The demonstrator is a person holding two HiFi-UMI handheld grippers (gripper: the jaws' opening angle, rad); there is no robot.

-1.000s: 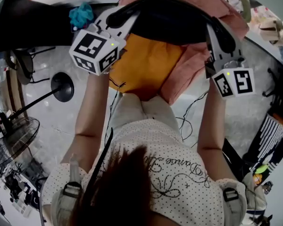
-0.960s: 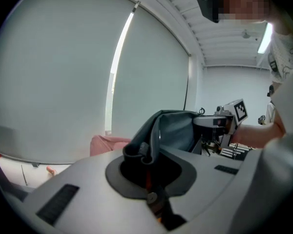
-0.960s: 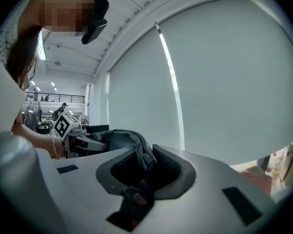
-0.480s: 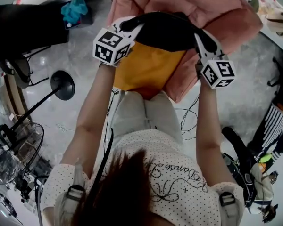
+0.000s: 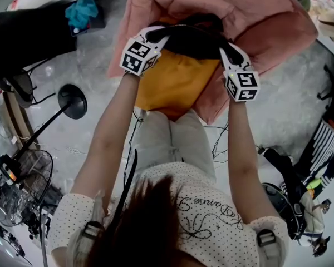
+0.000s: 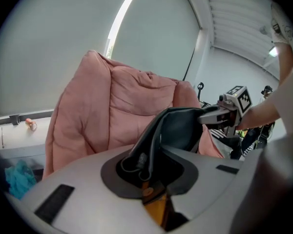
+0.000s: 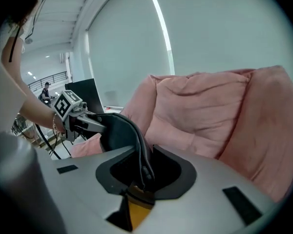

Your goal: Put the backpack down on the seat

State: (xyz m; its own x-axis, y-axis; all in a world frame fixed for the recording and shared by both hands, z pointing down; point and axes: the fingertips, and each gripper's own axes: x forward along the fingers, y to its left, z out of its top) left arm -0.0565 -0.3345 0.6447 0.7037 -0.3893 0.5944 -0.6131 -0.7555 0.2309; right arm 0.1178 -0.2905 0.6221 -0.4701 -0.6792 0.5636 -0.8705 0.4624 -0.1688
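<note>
While over seat (image 5: 267, 15), backpack (image 5: 172, 82) crosswise, top up (gripped by right claw (image 5: 225, 48) and just-loosening left claw (image 5: 165, 32))

Looping cursive script across the person's dotted shirt (image 5: 203, 204), first word seemingly "Danice", rest unreadable

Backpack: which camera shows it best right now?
The head view: the backpack shows most, orange body and black top, at the pink seat. Each gripper view shows only its black top edge between the jaws; the left gripper has just been opening.

Lab-like workroom; trailing cables (image 5: 218, 139), stand fan (image 5: 19, 191), beanbag seat (image 5: 267, 15)
</note>
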